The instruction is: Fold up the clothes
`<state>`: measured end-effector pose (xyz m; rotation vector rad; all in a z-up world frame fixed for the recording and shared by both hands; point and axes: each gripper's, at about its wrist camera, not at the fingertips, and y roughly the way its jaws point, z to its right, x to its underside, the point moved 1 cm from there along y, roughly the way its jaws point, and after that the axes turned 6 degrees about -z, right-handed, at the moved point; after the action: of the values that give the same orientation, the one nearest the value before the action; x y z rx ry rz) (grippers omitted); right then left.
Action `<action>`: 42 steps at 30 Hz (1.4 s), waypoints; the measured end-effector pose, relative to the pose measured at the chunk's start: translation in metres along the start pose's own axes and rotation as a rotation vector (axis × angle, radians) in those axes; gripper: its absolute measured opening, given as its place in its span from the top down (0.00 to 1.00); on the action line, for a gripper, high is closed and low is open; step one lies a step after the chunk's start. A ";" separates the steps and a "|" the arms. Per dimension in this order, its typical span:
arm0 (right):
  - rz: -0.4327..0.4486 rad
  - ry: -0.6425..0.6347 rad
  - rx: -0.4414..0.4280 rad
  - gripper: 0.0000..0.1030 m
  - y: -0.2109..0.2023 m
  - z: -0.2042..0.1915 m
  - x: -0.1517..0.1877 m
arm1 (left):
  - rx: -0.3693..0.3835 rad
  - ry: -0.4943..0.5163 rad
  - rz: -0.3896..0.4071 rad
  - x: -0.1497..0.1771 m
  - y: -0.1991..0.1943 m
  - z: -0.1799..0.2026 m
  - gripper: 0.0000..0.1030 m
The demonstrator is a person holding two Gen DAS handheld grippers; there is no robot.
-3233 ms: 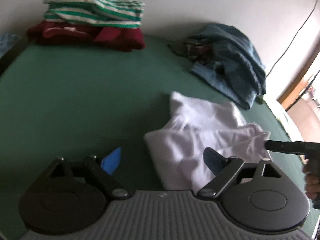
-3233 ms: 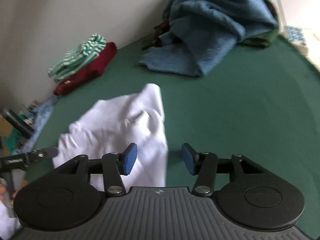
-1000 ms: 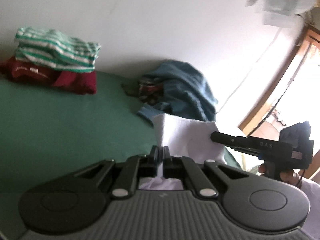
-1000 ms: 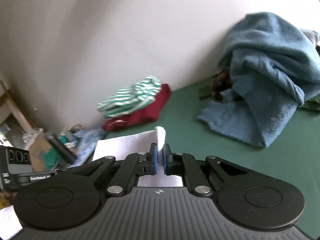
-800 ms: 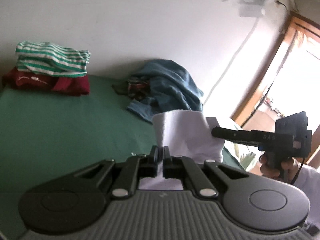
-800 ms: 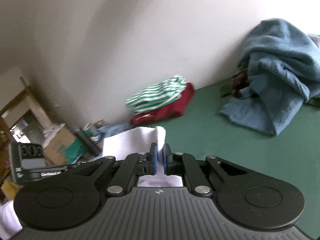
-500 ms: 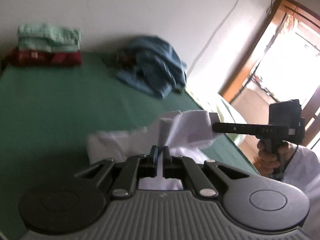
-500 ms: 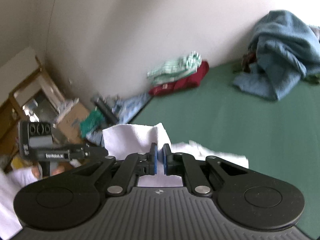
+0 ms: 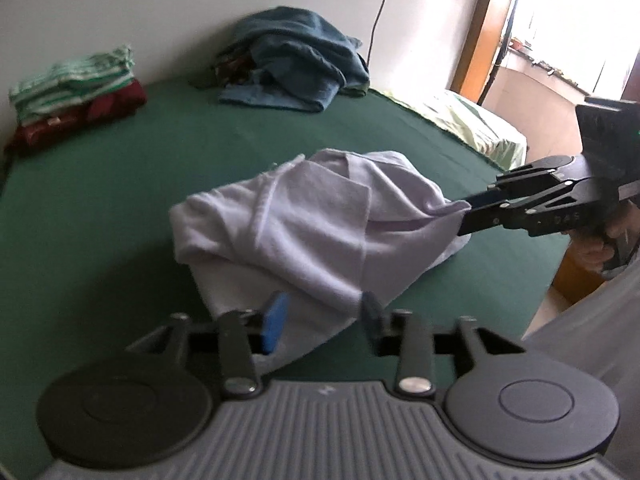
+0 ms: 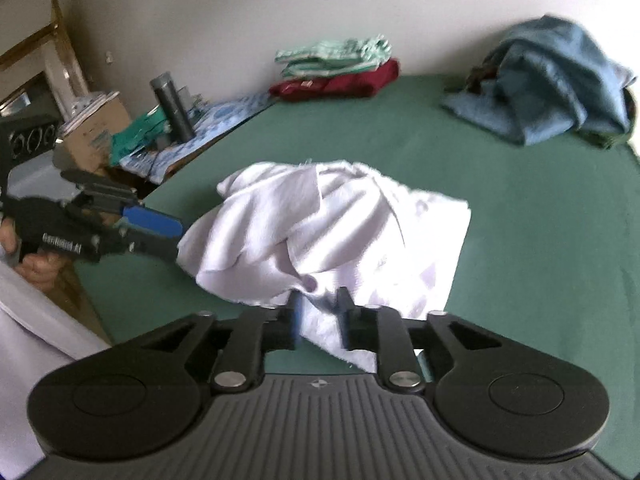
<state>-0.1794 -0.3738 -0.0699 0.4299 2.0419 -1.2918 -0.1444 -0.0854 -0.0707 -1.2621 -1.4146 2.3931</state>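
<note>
**Both grippers letting go of white garment on green surface**

Crumpled white cotton garment [image 9: 316,228] lies bunched in the middle of the green cloth-covered surface [image 9: 120,184], partly folded over itself. Left gripper [image 9: 322,316]: jaws opening, blue pads apart, near edge of garment between them, not pinched. Right gripper [image 10: 318,314]: jaws opening, narrower gap, garment's near edge between the pads, pads not clearly pressing. In the left wrist view the right gripper's tips meet the garment's right corner; exact contact blurred. Far left by the wall: folded green-and-white striped top [image 9: 72,80] stacked on folded dark red garment [image 9: 80,116]. Far right: heaped blue towel [image 9: 296,56], unfolded. A hand [image 10: 38,266] holds the left gripper's handle.
</note>
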 end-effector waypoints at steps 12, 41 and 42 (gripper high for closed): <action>0.076 0.042 0.070 0.61 0.010 -0.015 -0.006 | -0.132 -0.046 -0.041 -0.019 0.042 0.004 0.26; -0.075 0.016 0.138 0.97 -0.004 -0.018 0.022 | 0.093 -0.104 -0.112 0.007 0.010 -0.004 1.00; -0.093 0.019 0.149 0.97 0.003 -0.017 0.027 | 0.095 -0.104 -0.144 0.011 0.018 -0.004 1.00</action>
<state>-0.2031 -0.3589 -0.0858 0.4197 2.0090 -1.5075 -0.1437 -0.0879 -0.0921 -0.9919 -1.3497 2.4278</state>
